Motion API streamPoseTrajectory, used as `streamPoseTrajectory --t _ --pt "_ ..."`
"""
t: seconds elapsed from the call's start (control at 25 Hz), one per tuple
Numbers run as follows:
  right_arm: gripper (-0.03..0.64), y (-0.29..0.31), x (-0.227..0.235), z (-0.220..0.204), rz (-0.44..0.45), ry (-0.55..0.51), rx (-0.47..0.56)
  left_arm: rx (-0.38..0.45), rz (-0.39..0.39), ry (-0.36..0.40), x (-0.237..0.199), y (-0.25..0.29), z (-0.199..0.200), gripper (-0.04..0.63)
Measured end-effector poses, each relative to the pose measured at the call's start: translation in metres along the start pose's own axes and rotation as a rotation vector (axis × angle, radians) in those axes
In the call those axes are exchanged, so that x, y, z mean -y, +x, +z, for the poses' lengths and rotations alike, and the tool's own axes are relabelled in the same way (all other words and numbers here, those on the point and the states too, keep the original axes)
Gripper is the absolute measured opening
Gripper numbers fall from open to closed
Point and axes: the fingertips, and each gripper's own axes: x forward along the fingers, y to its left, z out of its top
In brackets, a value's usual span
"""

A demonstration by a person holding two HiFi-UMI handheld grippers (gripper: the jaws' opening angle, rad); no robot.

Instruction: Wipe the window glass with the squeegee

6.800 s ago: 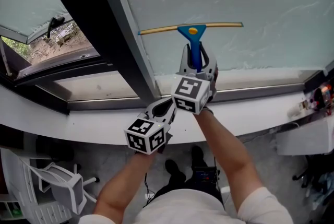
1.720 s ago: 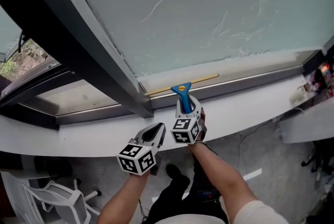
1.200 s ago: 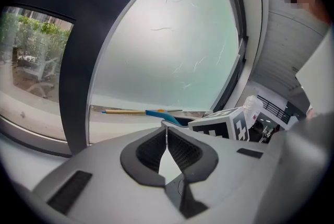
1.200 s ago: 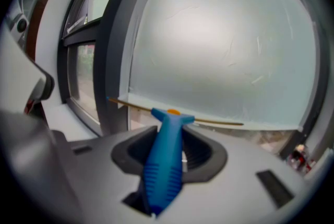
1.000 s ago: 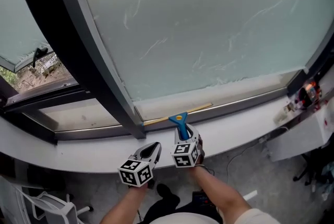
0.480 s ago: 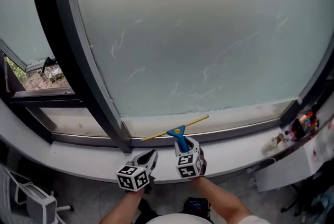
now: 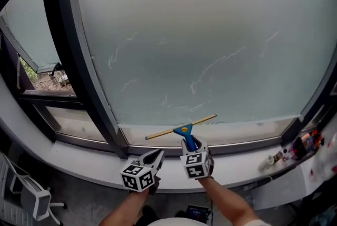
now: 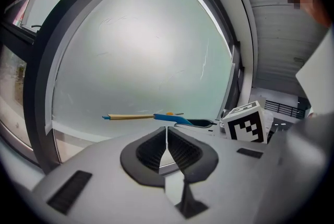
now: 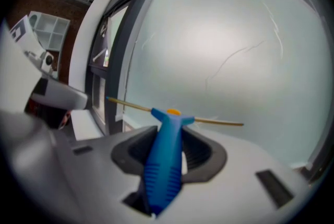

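Down from the middle of the pane, where it sat several seconds back, the squeegee (image 7: 184,129) has come to the foot of the window glass (image 7: 210,35). Our head has tipped up, so far more of the pane now shows. The blade lies slanted, its left end lower, just above the sill (image 7: 79,159). We cannot tell whether its edge touches the glass.

Our right gripper (image 7: 190,144) is clamped on the blue handle. Its own view shows the handle (image 9: 164,165) running up between the two jaws, with the yellow-edged blade (image 9: 214,121) crossing ahead of them. We judge the low grip on the handle is kept so the blade stands clear of the gripper and can press flat on the pane.

Our left gripper (image 7: 154,157) hangs beside the right one over the sill. Its jaws (image 8: 166,137) are drawn together to a thin slit with nothing between them. From there the squeegee (image 8: 156,116) shows off to the right and apart from it. We take it that this gripper is parked close by but out of the blade's path.

Streaks mark the upper and right parts of the glass. We reckon the stroke has reached the bottom, and the next one calls for lifting the blade to a fresh strip higher up.
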Motion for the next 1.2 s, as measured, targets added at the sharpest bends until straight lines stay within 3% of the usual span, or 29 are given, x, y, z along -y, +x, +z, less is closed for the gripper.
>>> streamPoseTrajectory --t 0.56,0.84,1.2 --pt "0.155 -0.030 0.059 0.128 -0.093 0.089 0.142 0.078 -0.137 0.186 0.019 0.014 0.105 0.034" --pt "0.155 -0.048 0.110 0.198 -0.201 0.029 0.232 0.128 -0.185 0.268 0.037 0.027 0.156 0.034" --pt "0.155 -0.060 0.155 0.299 -0.235 -0.039 0.375 0.246 -0.214 0.389 0.084 0.051 0.241 0.034"
